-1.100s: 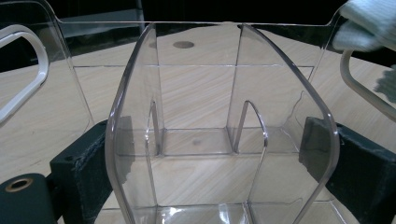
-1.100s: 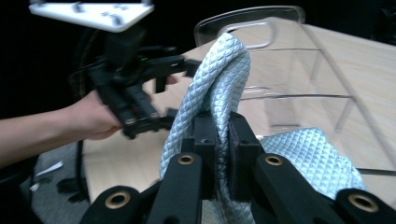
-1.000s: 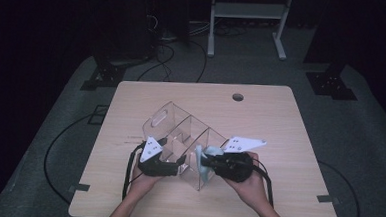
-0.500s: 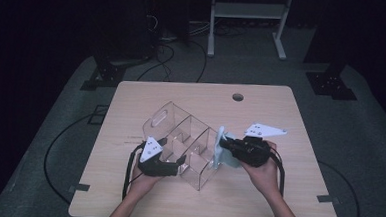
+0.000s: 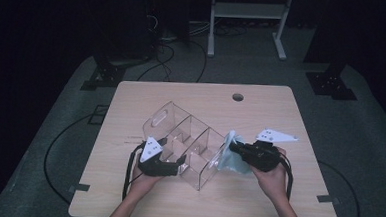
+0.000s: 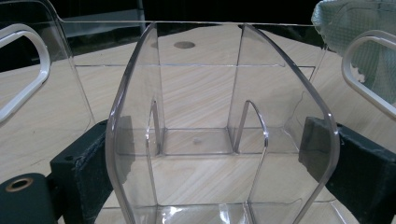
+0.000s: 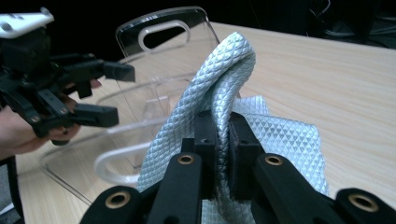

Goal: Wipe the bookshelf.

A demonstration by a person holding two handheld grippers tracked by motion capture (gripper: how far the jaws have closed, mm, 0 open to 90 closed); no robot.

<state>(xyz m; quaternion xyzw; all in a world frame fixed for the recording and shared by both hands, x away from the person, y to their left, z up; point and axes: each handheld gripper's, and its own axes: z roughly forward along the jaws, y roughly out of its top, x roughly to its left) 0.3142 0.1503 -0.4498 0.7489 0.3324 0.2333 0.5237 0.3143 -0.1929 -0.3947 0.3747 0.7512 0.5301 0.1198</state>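
Clear plastic organizer [image 5: 186,145] sits tipped on its side near the middle of the wooden table [image 5: 286,208], dividers and handle cutouts showing. On the left, the left gripper [image 5: 170,162] has its jaws spread around the organizer's near end wall; from the left gripper view the black pads sit at either side of that curved wall, though whether they actually press on it is hard to say through the clear plastic. Moving right, a pale blue-green cloth [image 5: 228,158] hangs just beside the organizer's right end. Far right, the right gripper [image 5: 235,148] has its jaws pinched together on a fold of that cloth [image 7: 219,93], which loops up over the pads.
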